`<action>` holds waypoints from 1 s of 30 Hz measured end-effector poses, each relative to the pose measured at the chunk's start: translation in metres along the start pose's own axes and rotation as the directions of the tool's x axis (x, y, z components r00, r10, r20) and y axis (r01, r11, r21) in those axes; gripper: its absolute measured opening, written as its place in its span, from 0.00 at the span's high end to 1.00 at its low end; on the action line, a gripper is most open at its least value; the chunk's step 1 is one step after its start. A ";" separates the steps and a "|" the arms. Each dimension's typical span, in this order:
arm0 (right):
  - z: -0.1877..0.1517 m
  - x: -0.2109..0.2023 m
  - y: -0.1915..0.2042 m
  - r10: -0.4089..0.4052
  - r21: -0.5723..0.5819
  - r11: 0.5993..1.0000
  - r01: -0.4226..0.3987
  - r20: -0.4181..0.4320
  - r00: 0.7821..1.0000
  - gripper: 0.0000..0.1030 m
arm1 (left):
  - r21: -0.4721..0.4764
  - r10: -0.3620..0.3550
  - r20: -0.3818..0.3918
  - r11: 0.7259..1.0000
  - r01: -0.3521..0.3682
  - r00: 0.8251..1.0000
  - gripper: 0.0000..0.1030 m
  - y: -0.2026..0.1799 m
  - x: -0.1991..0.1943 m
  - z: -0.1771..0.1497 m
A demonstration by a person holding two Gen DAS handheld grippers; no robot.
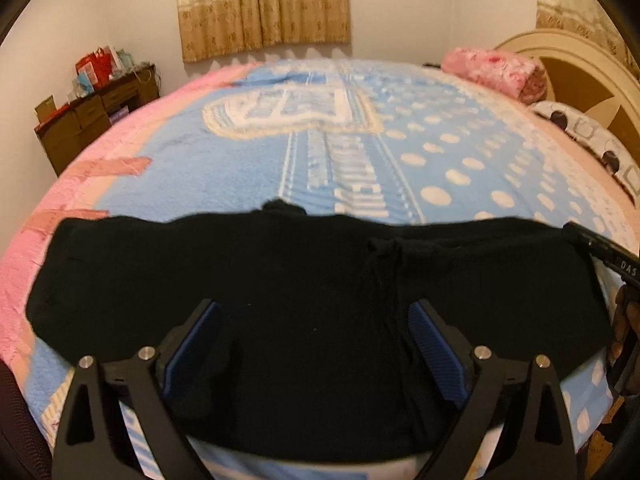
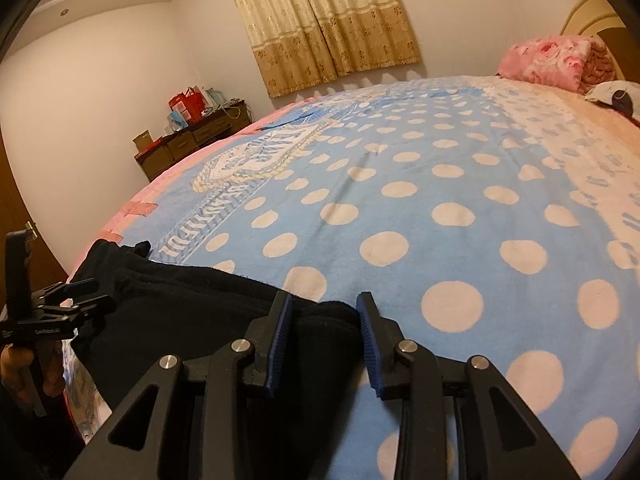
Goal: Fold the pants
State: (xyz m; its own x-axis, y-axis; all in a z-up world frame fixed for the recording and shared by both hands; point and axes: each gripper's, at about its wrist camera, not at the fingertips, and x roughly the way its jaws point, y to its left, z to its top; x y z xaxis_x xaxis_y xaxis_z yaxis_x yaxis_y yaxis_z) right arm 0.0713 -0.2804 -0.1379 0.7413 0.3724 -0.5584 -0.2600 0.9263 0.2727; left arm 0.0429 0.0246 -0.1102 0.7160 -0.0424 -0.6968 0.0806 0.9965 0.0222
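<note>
Black pants (image 1: 304, 288) lie folded in a wide band along the near edge of the bed. My left gripper (image 1: 314, 312) is open, its blue-padded fingers (image 1: 200, 344) spread wide over the middle of the cloth. In the right wrist view the pants (image 2: 192, 304) end at a thick folded edge. My right gripper (image 2: 324, 304) is open, its jaws standing on either side of that right-hand edge without closing on it. The left gripper also shows at the left edge of the right wrist view (image 2: 86, 294). The right gripper's body shows at the right edge of the left wrist view (image 1: 608, 252).
The bed is covered by a blue blanket (image 2: 400, 208) with cream dots and a pink border. A pink floral blanket roll (image 1: 496, 72) and a pillow (image 1: 592, 140) lie by the headboard. A brown dresser (image 1: 92, 120) with clutter stands by the far wall under curtains (image 1: 264, 4).
</note>
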 end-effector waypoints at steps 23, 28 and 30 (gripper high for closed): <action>-0.063 -0.057 0.035 -0.098 -0.055 0.994 0.097 -0.021 0.995 0.50 | -0.029 -0.004 -0.100 1.000 0.001 0.995 0.00 0.015 0.018 -0.005; -0.046 -0.086 0.049 -0.112 -0.049 0.992 0.118 0.102 0.988 0.49 | -0.026 0.108 -0.032 0.994 -0.109 0.994 0.00 0.071 -0.009 0.017; -0.037 -0.089 0.062 -0.078 -0.076 0.993 0.088 0.121 0.990 0.42 | -0.032 0.189 -0.023 0.981 -0.190 0.982 0.00 0.106 -0.012 0.024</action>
State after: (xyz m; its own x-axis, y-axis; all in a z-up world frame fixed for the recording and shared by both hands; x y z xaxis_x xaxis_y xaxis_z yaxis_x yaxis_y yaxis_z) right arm -0.0337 -0.2542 -0.1008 0.8287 0.2892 -0.4792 -0.2404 0.9571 0.1618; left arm 0.0591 0.1292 -0.0822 0.7022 0.1483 -0.6964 -0.0788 0.9882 0.1311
